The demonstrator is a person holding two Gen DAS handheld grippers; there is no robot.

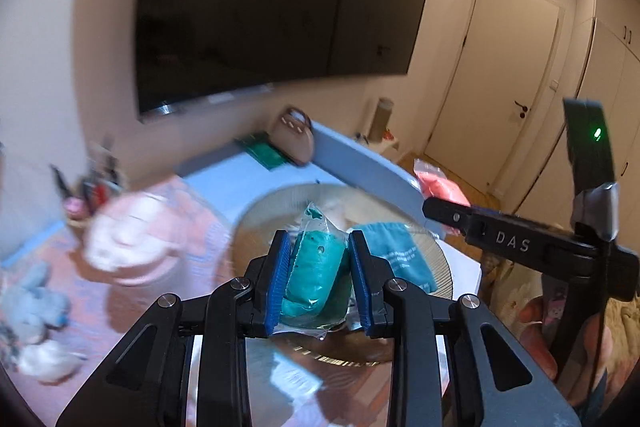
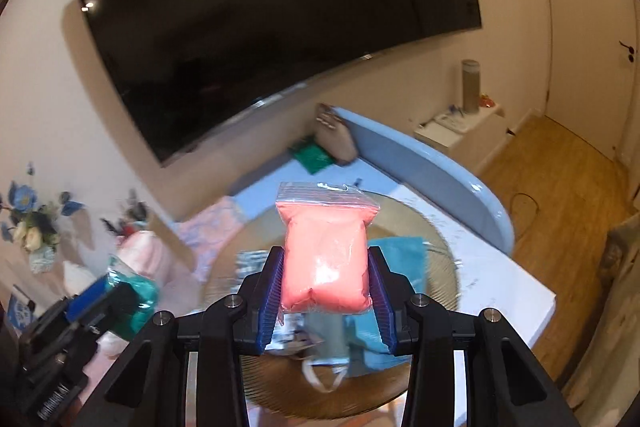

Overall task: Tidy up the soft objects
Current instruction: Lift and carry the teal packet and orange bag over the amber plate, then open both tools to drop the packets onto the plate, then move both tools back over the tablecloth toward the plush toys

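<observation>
My left gripper (image 1: 319,247) is shut on a teal clay packet (image 1: 316,273) in clear wrap, held above a round woven tray (image 1: 260,223). In the right wrist view my right gripper (image 2: 326,259) is shut on a pink clay packet (image 2: 324,255) in a zip bag, also over the round woven tray (image 2: 444,267). A teal cloth pouch (image 1: 404,259) lies on the tray, and the same teal cloth pouch (image 2: 404,255) shows behind the pink packet. The right gripper (image 1: 444,211) with its pink packet (image 1: 436,183) appears at the right in the left wrist view. The left gripper (image 2: 116,291) shows at lower left.
A big dark TV (image 1: 272,7) hangs on the wall. A beige handbag (image 1: 294,139) and green box (image 1: 266,151) stand at the back of the white table (image 2: 512,287). Pink and white plush toys (image 1: 124,243) and blue flowers (image 2: 28,211) are at left. A face mask (image 2: 328,363) lies on the tray.
</observation>
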